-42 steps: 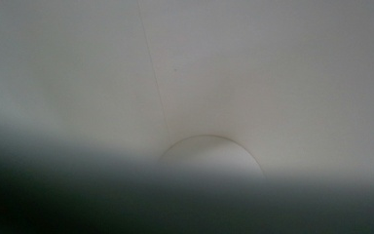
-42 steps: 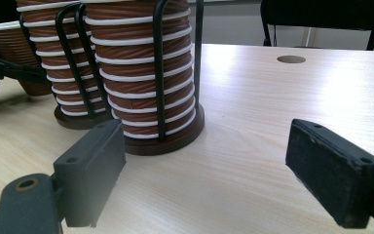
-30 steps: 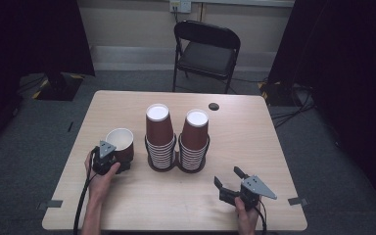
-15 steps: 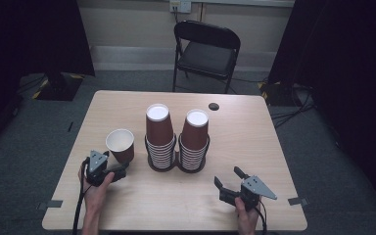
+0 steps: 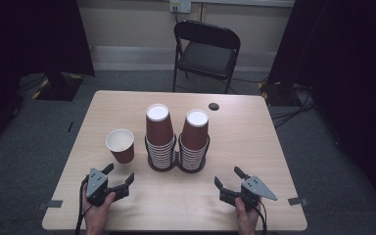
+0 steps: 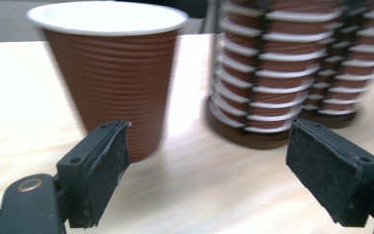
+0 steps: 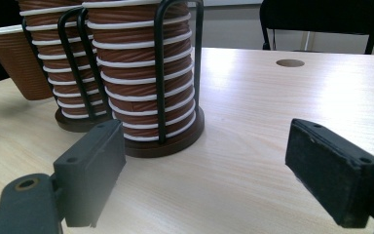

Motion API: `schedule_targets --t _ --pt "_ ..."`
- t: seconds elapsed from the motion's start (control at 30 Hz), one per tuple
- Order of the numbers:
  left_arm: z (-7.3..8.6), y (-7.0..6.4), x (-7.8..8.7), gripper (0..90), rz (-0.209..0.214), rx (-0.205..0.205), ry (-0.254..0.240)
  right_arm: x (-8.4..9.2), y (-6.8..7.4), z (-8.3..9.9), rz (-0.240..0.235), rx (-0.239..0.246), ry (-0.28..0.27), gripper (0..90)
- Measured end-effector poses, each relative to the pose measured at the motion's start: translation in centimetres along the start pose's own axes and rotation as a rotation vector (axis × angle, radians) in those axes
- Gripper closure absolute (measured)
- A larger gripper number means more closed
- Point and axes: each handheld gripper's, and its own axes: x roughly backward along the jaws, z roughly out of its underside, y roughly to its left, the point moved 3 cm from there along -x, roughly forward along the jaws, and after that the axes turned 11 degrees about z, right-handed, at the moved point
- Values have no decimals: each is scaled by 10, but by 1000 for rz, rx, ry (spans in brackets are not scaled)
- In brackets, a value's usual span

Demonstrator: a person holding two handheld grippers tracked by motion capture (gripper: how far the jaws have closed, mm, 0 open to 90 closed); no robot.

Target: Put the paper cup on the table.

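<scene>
While my left gripper (image 5: 119, 180) sits near the front left edge of the wooden table (image 5: 254, 147), its jaws stand apart with nothing between them. The single brown paper cup (image 5: 120, 145) stands upright on the table just beyond the jaw tips, apart from both pads. In the left gripper view the paper cup (image 6: 112, 73) rises behind the left pad, mouth up, white rim level, ribbed wall clear of contact. To the cup's right stand two stacks of inverted brown cups, the left stack (image 5: 158, 137) and the right stack (image 5: 194, 139), each in a black wire holder with a round base. The single cup is near the left stack but not touching it.

My right gripper (image 5: 231, 179) rests near the front right edge of the table, jaws likewise spread wide and holding nothing. Its view looks along the table at the right stack (image 7: 148, 73), well apart from the pads. A black folding chair (image 5: 205, 51) stands beyond the far edge of the table.
</scene>
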Motion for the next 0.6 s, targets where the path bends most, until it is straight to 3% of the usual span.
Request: schedule_targets --t 0.1,0.13,0.23,0.27,0.33,0.53,0.6 --pt "1 -7 1 155 4 2 -8 0 0 0 -2 -1 0 140" --pt "1 -14 0 155 26 12 -17 0 0 0 -3 0 2 141" --pt "2 -22 -3 155 30 -1 -17 0 1 0 -2 9 5 141" --pt "2 -28 -6 155 55 0 -17 0 1 0 -1 14 6 141" --pt "0 -40 -11 155 64 -7 -29 0 1 0 0 14 6 141" --pt "-1 -63 -29 154 69 -71 -25 0 1 0 -2 13 5 141" --pt "1 -65 -33 154 76 -67 -18 0 1 0 -1 10 4 141"
